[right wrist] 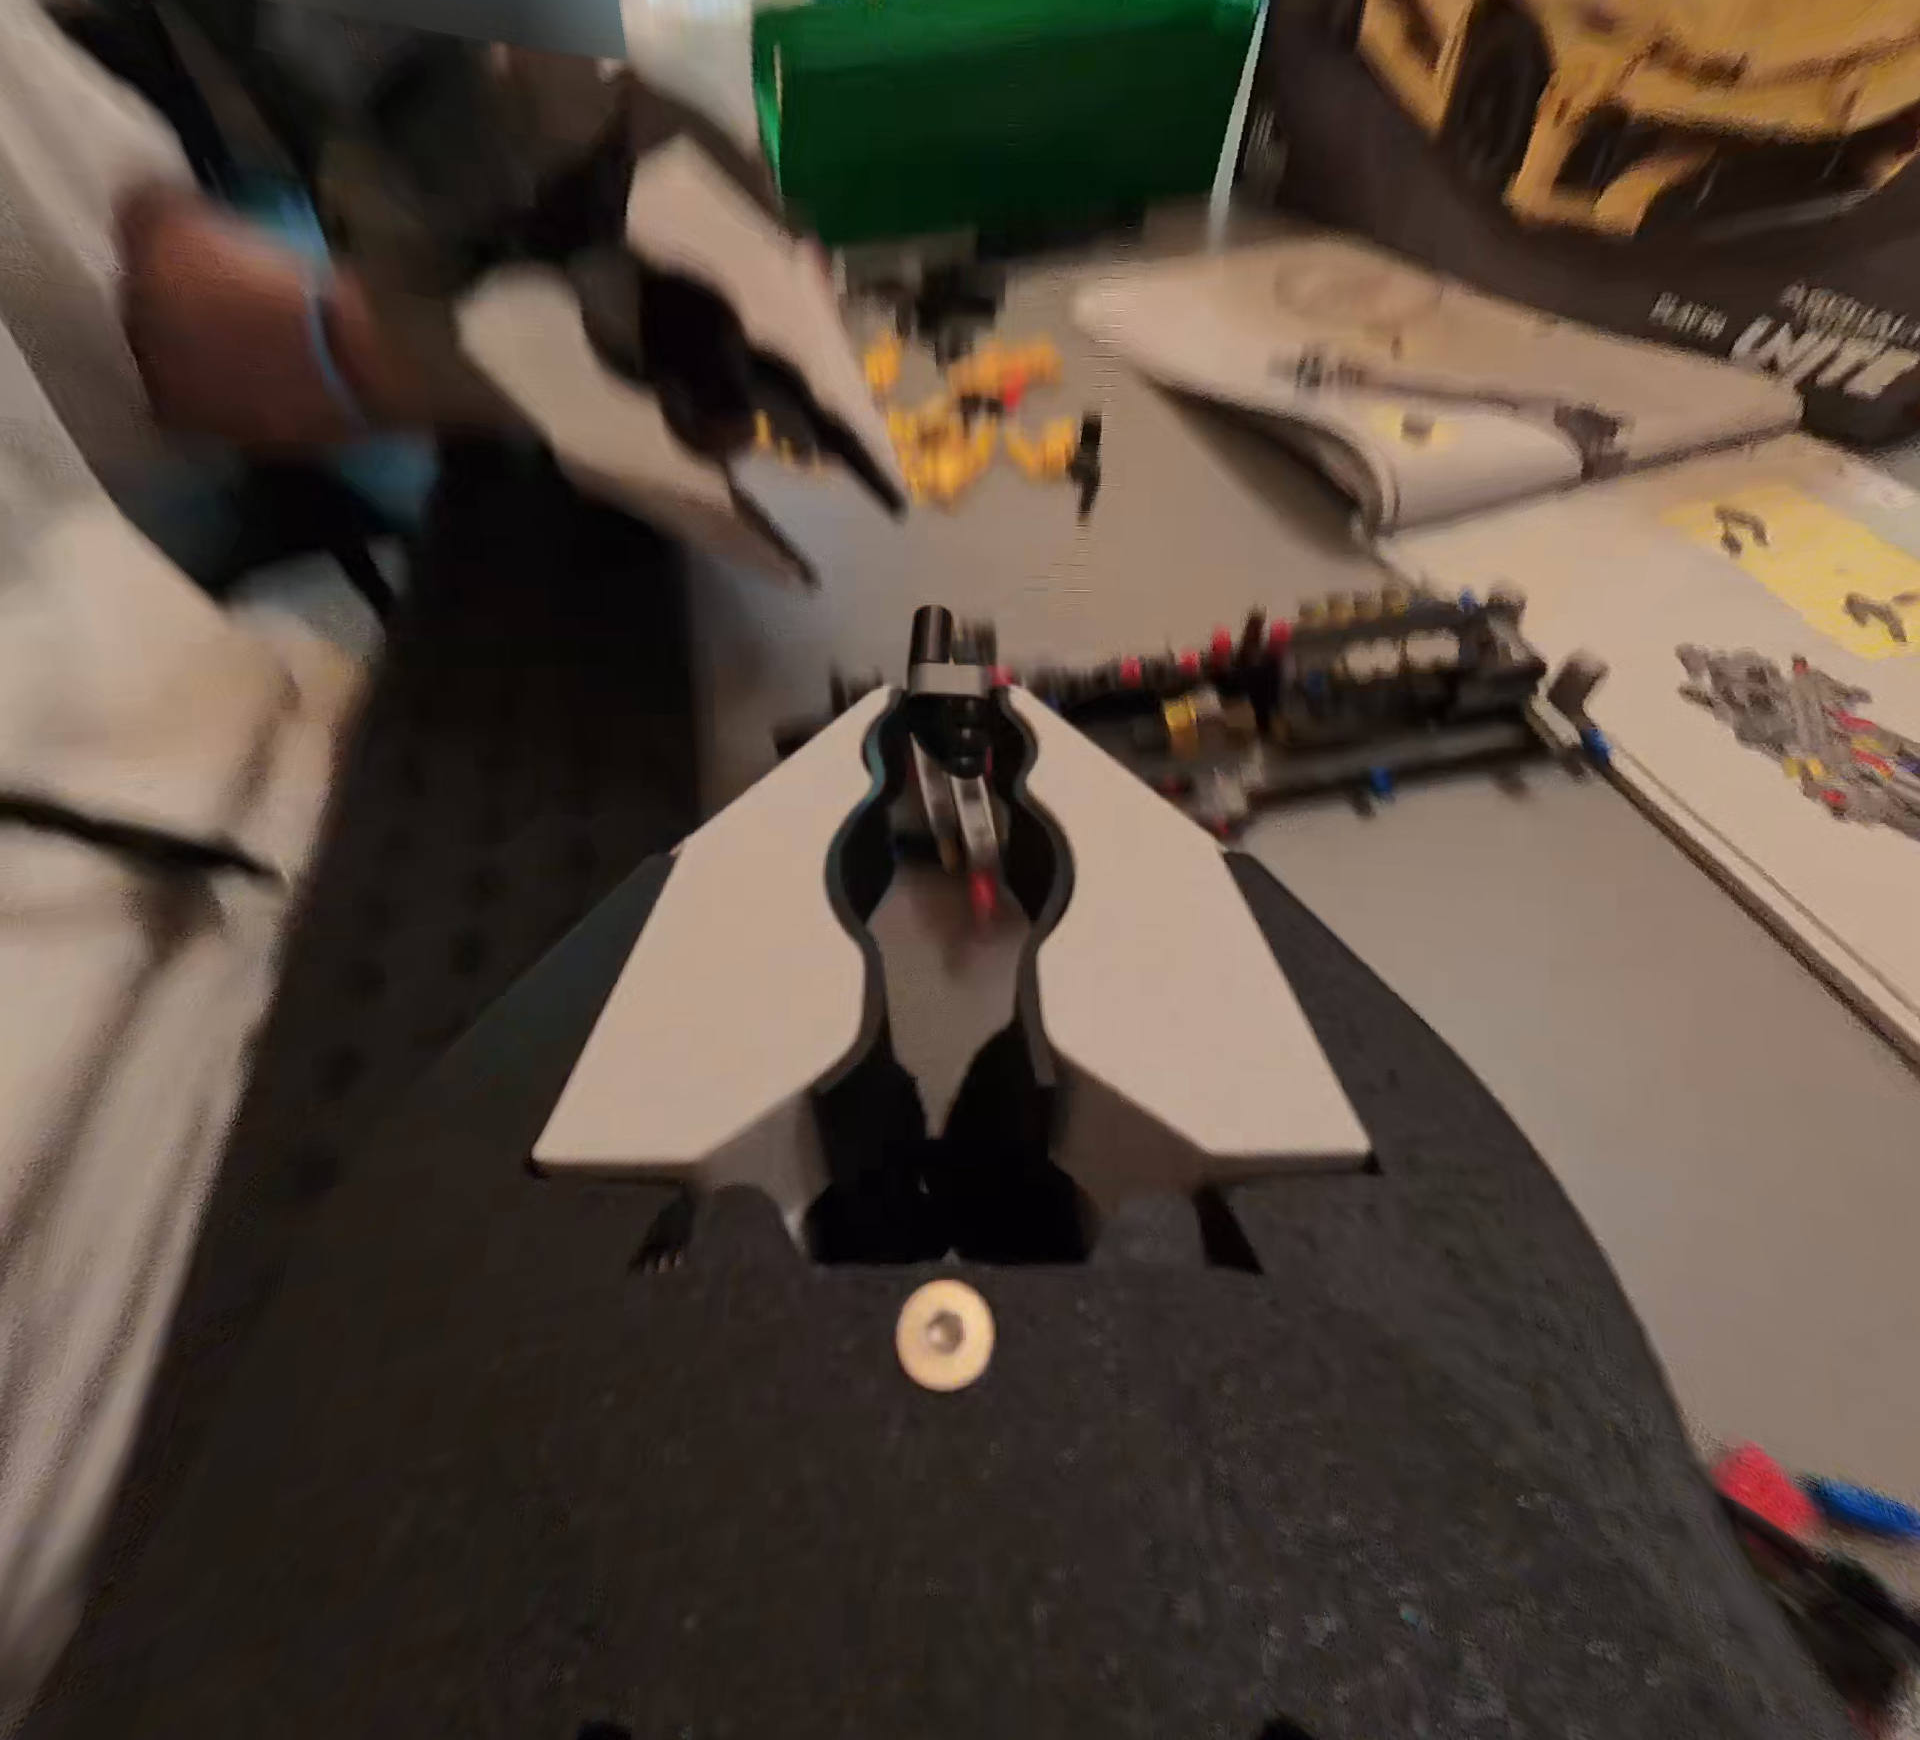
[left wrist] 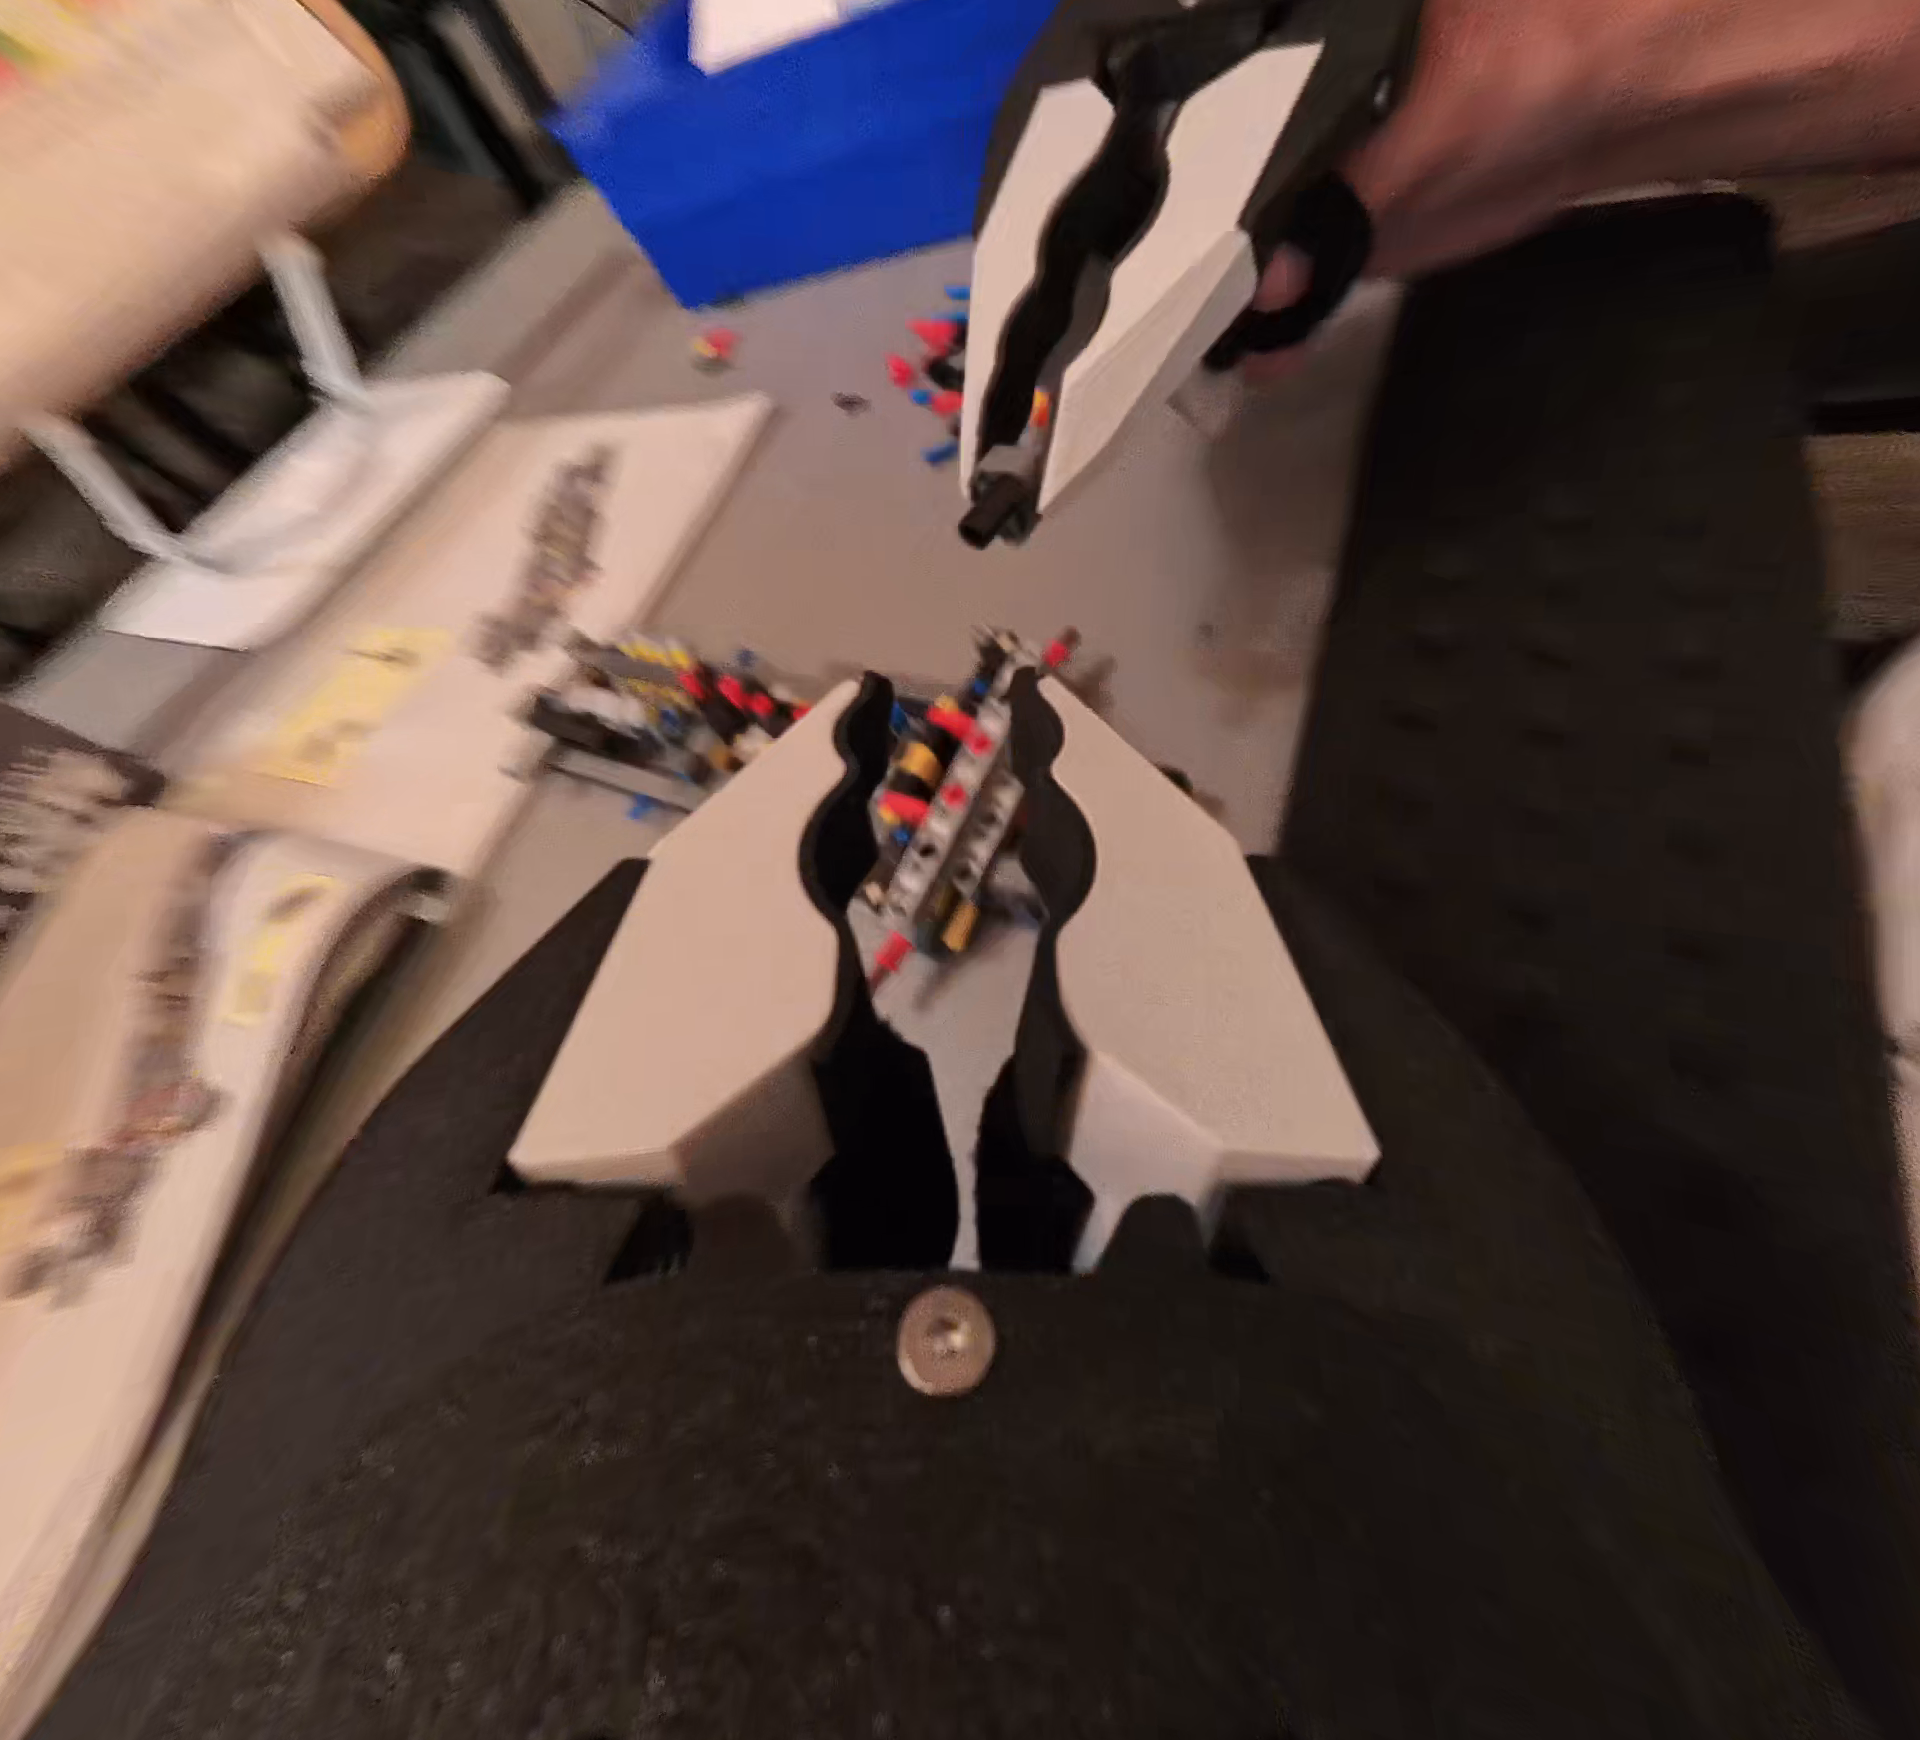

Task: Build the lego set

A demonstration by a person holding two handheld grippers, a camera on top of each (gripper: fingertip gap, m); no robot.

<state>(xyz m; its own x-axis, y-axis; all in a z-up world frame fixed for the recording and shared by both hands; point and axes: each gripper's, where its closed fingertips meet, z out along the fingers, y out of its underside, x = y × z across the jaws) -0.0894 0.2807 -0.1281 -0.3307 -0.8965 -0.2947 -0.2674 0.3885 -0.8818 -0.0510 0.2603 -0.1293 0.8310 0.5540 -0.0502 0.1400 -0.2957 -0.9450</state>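
A long Lego chassis [right wrist: 1351, 682] of grey, black, red and yellow parts lies on the grey table. In the left wrist view its near part [left wrist: 945, 817] shows between my left gripper's fingers. My left gripper [left wrist: 943, 688] is open and empty, hovering just above the chassis; it also shows, blurred, in the right wrist view [right wrist: 852, 537]. My right gripper [right wrist: 945, 698] is shut on a small grey-and-black Lego part [right wrist: 940, 667] and holds it in the air above the table. The left wrist view shows that gripper [left wrist: 1003, 495] beyond the chassis with the part [left wrist: 992, 516] at its tips.
Open instruction booklets [left wrist: 395, 755] [right wrist: 1455, 423] lie beside the chassis. Loose red and blue pieces [left wrist: 925, 371] and yellow pieces [right wrist: 966, 423] are scattered on the table. A blue bin [left wrist: 810, 142], a green bin [right wrist: 997, 121] and the set's box [right wrist: 1621, 28] stand at the edges. The left gripper's tips are roughly 5 cm from the right gripper's.
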